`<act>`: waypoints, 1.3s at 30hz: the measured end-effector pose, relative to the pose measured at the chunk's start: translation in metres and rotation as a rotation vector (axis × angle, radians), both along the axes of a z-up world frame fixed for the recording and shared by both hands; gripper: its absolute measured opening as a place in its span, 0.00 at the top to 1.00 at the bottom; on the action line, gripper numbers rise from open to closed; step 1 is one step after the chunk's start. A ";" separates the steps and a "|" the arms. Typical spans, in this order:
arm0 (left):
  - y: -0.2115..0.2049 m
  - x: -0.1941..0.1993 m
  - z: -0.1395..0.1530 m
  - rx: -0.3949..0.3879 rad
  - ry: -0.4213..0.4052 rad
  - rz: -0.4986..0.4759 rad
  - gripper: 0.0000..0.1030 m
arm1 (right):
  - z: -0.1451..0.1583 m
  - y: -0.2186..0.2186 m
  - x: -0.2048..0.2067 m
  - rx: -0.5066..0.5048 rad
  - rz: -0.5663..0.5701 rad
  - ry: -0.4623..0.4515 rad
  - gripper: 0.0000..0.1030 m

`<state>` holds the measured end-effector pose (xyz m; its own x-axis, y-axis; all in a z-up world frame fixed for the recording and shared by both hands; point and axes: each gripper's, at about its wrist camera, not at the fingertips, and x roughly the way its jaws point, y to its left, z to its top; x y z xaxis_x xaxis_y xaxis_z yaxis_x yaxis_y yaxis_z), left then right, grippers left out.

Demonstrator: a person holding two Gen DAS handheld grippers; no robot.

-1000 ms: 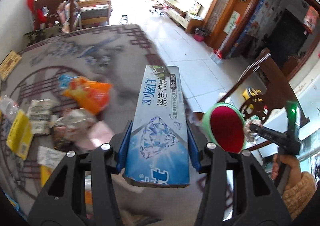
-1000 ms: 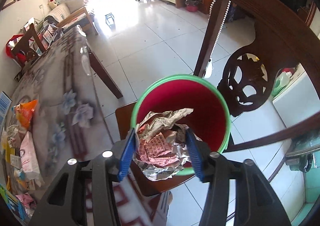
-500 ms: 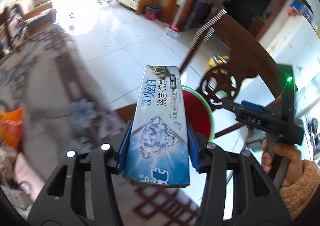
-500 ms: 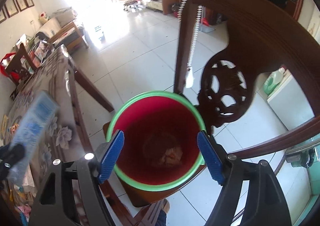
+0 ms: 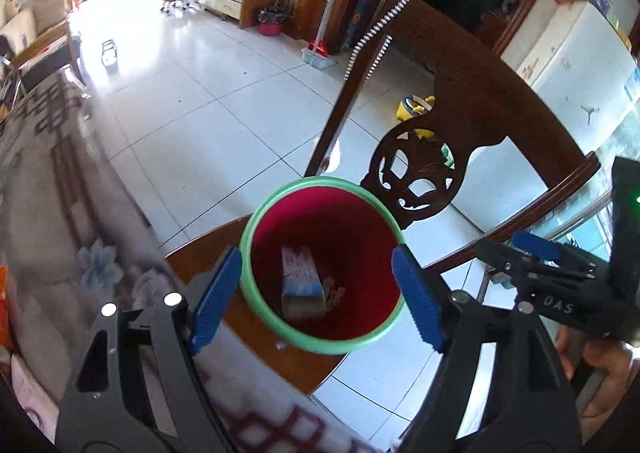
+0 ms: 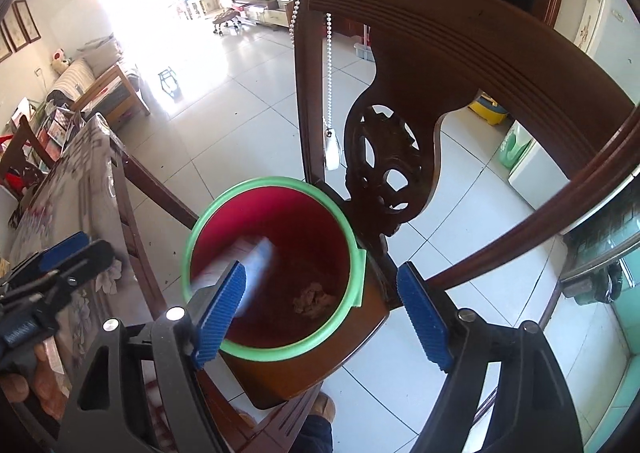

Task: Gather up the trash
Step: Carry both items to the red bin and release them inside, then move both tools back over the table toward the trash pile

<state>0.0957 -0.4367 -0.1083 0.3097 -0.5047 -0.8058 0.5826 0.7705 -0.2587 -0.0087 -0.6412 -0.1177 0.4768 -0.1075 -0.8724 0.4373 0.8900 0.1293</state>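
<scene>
My left gripper hangs directly over the bin, which stands on the seat of the wooden chair; the toothpaste box lies inside the bin, below and between my blue pads, its long axis running from near to far and leaning on the red wall; my left jaws have just been opening and now stand wide with nothing in them; a second ago they were clamped on that box over the table. My right gripper hovers at the bin's near rim, jaws spread and empty too; they have just been opening, and the crumpled wrapper they held before now rests at the bottom. The remaining litter is on the table to the left, so I judge my left hand the nearer for the next pick.
</scene>
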 end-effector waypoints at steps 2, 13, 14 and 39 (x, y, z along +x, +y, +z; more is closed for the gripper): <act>0.017 -0.003 0.007 -0.007 0.001 0.035 0.27 | 0.002 0.009 0.002 0.004 0.018 -0.005 0.26; 0.164 -0.040 0.043 -0.003 -0.051 0.334 0.27 | 0.023 0.113 0.020 -0.003 0.230 -0.048 0.22; 0.172 -0.042 0.044 -0.001 -0.054 0.346 0.27 | 0.024 0.123 0.020 -0.004 0.245 -0.049 0.21; 0.445 -0.081 0.022 0.046 -0.008 0.714 0.27 | 0.004 0.430 0.075 0.133 0.717 0.009 0.21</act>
<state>0.0143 0.0080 -0.0860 0.5578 -0.1419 -0.8178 -0.0668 0.9744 -0.2146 0.0663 -0.2117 -0.1136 0.3828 0.3359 -0.8606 -0.2458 0.9350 0.2557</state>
